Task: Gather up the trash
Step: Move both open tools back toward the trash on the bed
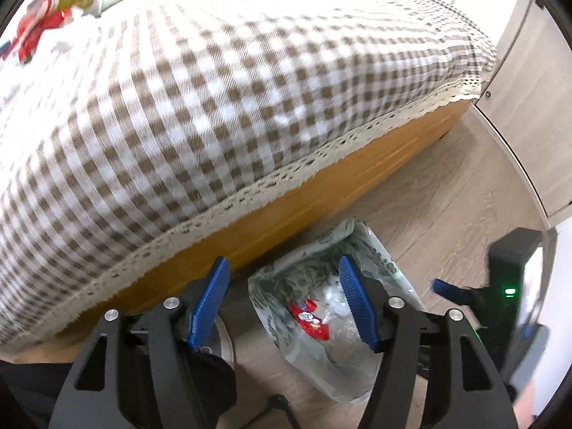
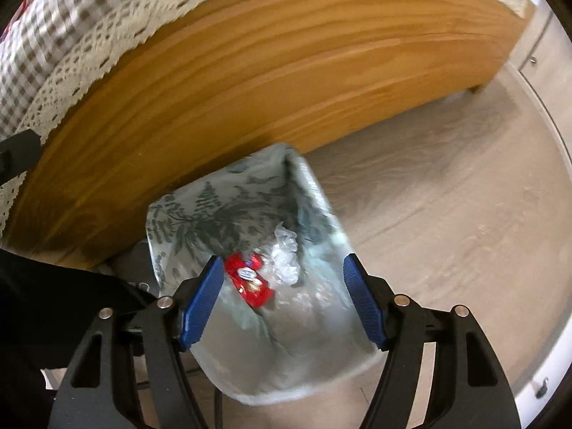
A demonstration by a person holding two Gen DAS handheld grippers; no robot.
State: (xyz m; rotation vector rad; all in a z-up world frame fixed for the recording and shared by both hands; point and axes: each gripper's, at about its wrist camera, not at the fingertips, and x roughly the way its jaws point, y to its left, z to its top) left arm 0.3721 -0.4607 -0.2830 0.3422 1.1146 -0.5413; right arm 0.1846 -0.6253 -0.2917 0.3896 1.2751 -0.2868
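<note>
Bin (image 2: 250, 339) w/ a clear liner printed w/ fern leaves stands on the floor (image 2: 447, 214), just beside the wooden bed frame (image 2: 268, 82). Inside it lie a red wrapper (image 2: 248, 280) and, touching it on the right, a crumpled clear plastic piece (image 2: 286, 254). More clear film is deeper in the bin, too blurred to tell what it is.

Right hand-held gripper (image 2: 282, 302) points down over the bin mouth, blue jaws wide apart, nothing between the pads. Wrapper is below it, nearer the left jaw, not touched by it.

Left hand-held gripper (image 1: 286, 304) also has jaws apart and empty. Bin (image 1: 386, 257) shows between its jaws, w/ the wrapper (image 1: 309, 320) a bit right of centre and below.

Only the left view shows the top of the bed: a brown-white check cover (image 1: 214, 107) w/ lace edge, and far at its upper left corner some red and white items (image 1: 39, 32), blurred, so I cannot tell what they are. It also shows the right hand-held gripper (image 1: 450, 291) at the right edge. Right view shows the bin inside more clearly, and the bed leg (image 2: 477, 89) on the floor.
</note>
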